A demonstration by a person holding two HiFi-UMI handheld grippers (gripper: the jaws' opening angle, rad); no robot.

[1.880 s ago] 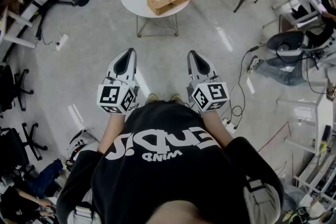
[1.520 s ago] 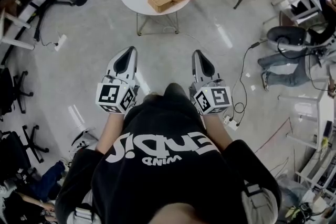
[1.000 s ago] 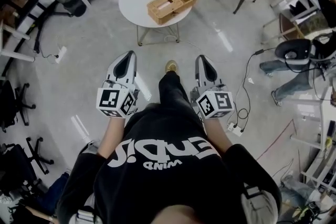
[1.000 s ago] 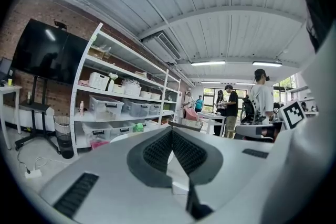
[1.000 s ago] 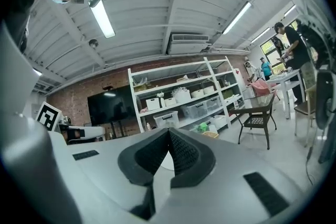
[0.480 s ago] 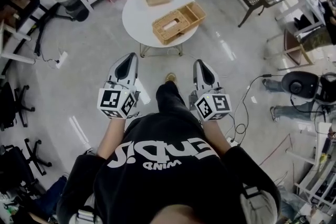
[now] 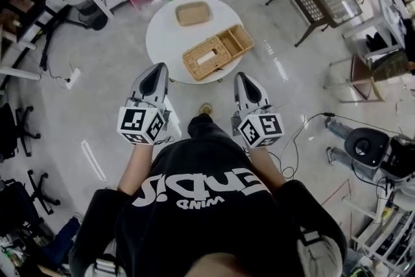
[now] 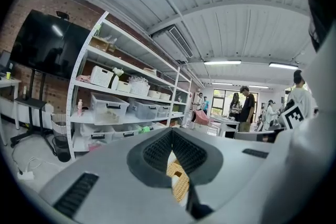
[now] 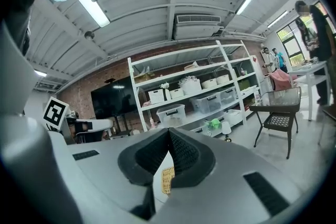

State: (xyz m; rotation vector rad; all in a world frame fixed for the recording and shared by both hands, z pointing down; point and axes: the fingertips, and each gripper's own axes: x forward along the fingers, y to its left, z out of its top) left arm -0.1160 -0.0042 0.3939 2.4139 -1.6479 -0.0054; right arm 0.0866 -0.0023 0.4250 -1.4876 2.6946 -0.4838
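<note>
Round white table (image 7: pixel 165 32), wicker basket (image 7: pixel 217 52) on it, left gripper (image 7: pixel 157 69), right gripper (image 7: pixel 242 78), fingers together, empty.

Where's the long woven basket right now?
In the head view, the long woven basket lies on the round white table, near-right part, just ahead of the left tool and right tool, a small tray beyond it.

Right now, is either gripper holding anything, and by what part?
Nothing held. The left gripper and right gripper are both shut and empty, short of the wicker box on the round table.
</note>
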